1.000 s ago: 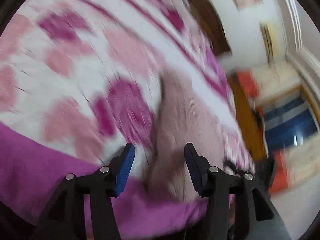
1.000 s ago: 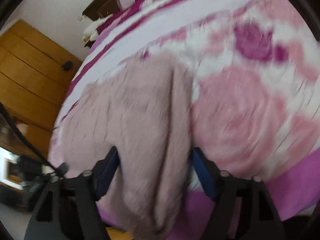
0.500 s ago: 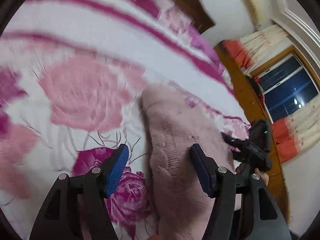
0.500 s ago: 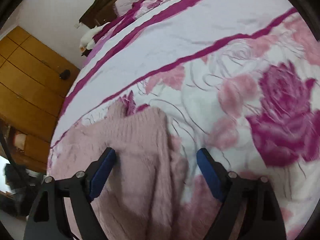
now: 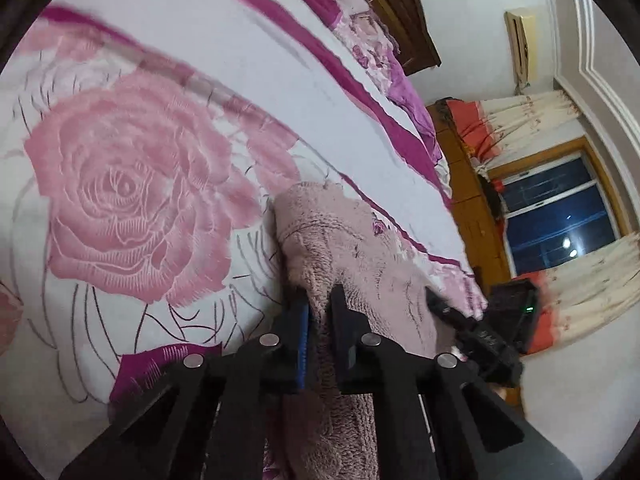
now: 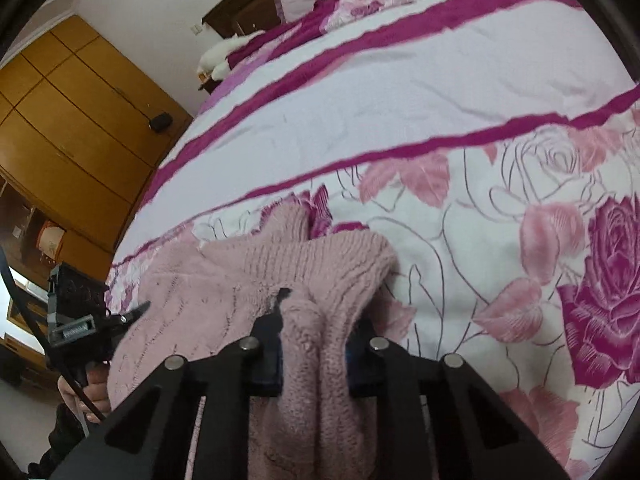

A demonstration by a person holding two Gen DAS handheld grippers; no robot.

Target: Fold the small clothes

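A small pale pink knitted garment (image 5: pixel 360 248) lies on the rose-patterned bedspread (image 5: pixel 128 208). My left gripper (image 5: pixel 318 320) is shut on a bunched edge of it at the near left side. In the right wrist view the same pink garment (image 6: pixel 248 276) lies in front, and my right gripper (image 6: pixel 316 344) is shut on a thick fold of it. Each gripper shows in the other's view: the right one (image 5: pixel 480 332) at the garment's far right, the left one (image 6: pixel 96 320) at its far left.
The bed runs back to pillows and a dark headboard (image 6: pixel 256 0). A wooden wardrobe (image 6: pixel 68 128) stands on one side. A window (image 5: pixel 560 220) with curtains and a wooden cabinet (image 5: pixel 472 200) stand on the other.
Both grippers were open around the garment's edges half a second ago. Both have since shut on the knit fabric. The views have steadied and come closer to the bedspread.
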